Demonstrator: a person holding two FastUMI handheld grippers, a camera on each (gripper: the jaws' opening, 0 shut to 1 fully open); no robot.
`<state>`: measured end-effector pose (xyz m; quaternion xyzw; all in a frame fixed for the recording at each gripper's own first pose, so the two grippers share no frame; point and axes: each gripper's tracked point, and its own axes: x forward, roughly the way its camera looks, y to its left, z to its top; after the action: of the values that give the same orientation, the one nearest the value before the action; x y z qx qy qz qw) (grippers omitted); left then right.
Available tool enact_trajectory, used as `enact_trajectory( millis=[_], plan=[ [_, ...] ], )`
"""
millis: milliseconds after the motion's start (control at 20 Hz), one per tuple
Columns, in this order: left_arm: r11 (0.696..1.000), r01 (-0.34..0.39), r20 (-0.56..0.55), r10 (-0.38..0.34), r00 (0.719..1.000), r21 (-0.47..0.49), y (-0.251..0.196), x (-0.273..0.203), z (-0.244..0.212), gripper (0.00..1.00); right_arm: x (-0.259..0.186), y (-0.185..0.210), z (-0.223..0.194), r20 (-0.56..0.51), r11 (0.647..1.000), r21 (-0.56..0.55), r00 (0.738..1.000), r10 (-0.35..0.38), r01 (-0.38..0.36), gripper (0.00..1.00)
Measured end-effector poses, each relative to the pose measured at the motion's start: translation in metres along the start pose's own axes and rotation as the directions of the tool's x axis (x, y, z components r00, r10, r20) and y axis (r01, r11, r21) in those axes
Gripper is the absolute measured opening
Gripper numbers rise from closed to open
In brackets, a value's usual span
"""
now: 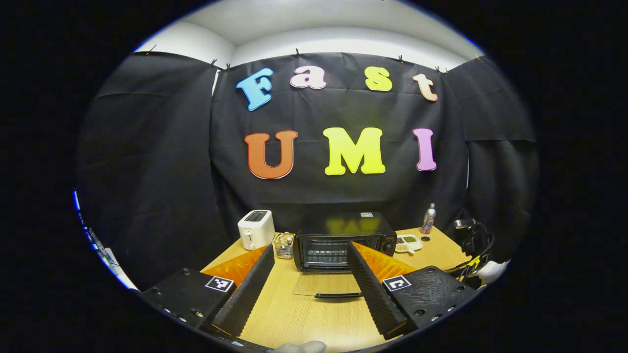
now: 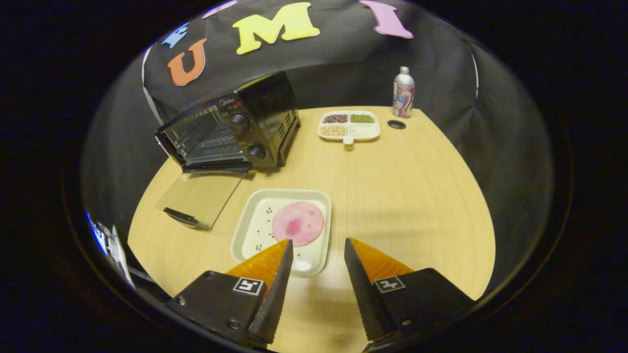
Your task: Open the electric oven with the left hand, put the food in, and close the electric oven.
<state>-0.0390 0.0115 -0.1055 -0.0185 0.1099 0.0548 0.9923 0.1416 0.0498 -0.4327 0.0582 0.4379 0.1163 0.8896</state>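
The black electric oven point(image 1: 343, 240) point(image 2: 235, 127) stands at the back of the wooden table with its glass door point(image 1: 328, 287) point(image 2: 198, 198) folded down flat. My left gripper point(image 1: 309, 257) is open, held back from the oven and framing its mouth, nothing between the fingers. A pink round slice of food point(image 2: 298, 223) lies on a white square tray point(image 2: 250, 230) in front of the oven. My right gripper point(image 2: 318, 247) is open just short of the tray's near right corner, not touching it.
A white toaster point(image 1: 256, 228) and a small wire basket point(image 1: 283, 244) stand left of the oven. A divided dish of beans point(image 2: 349, 125) point(image 1: 408, 242) and a metal bottle point(image 2: 404, 92) point(image 1: 429, 218) sit at the back right. A hand point(image 1: 490, 269) holds the other gripper at the right.
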Motion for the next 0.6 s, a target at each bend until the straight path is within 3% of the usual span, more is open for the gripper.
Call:
enact_trajectory(
  millis=[300,600],
  plan=[
    [0.995,-0.101,-0.029,0.100,0.995,-0.003,-0.001,0.000,0.000,0.94,0.045,-0.010,0.003,-0.112,0.998,-0.001,0.992,0.060,-0.060,0.44],
    [0.984,-0.174,-0.050,0.172,0.984,-0.043,-0.004,-0.007,0.001,0.95,0.059,-0.010,0.002,-0.193,0.994,0.036,0.976,0.104,-0.098,0.22]
  ],
)
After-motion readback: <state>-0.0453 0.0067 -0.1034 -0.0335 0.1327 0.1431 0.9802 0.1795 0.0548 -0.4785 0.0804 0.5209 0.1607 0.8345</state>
